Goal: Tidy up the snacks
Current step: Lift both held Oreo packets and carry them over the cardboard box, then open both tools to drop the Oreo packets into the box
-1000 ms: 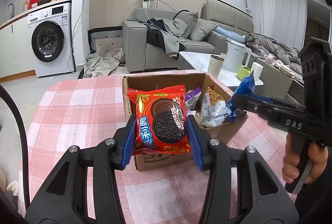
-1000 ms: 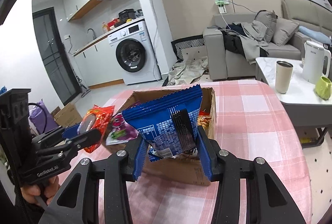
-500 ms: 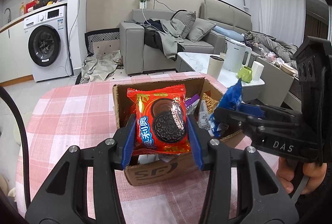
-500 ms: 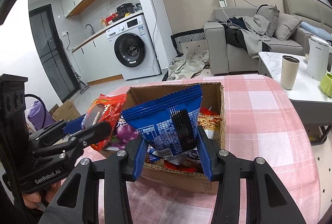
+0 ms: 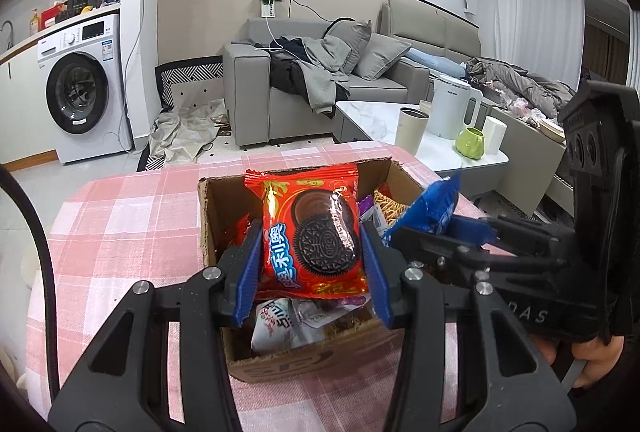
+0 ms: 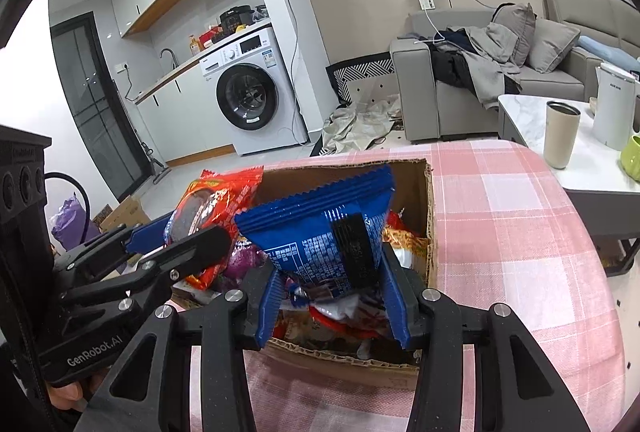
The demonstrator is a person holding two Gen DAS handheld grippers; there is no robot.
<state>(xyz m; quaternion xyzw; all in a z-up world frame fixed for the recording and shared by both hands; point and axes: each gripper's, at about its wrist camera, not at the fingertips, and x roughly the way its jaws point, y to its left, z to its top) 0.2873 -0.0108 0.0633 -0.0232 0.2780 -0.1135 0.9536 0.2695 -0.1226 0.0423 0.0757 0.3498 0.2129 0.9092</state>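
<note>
Snacks already fill much of the cardboard box (image 5: 218, 216) on the checked table (image 5: 120, 216); two packets are not yet in. The left gripper (image 5: 312, 264) is clamped on the red cookie packet (image 5: 310, 232), the right gripper (image 6: 332, 292) on the blue packet (image 6: 320, 228), both over the box, seemingly ready for release.
</note>
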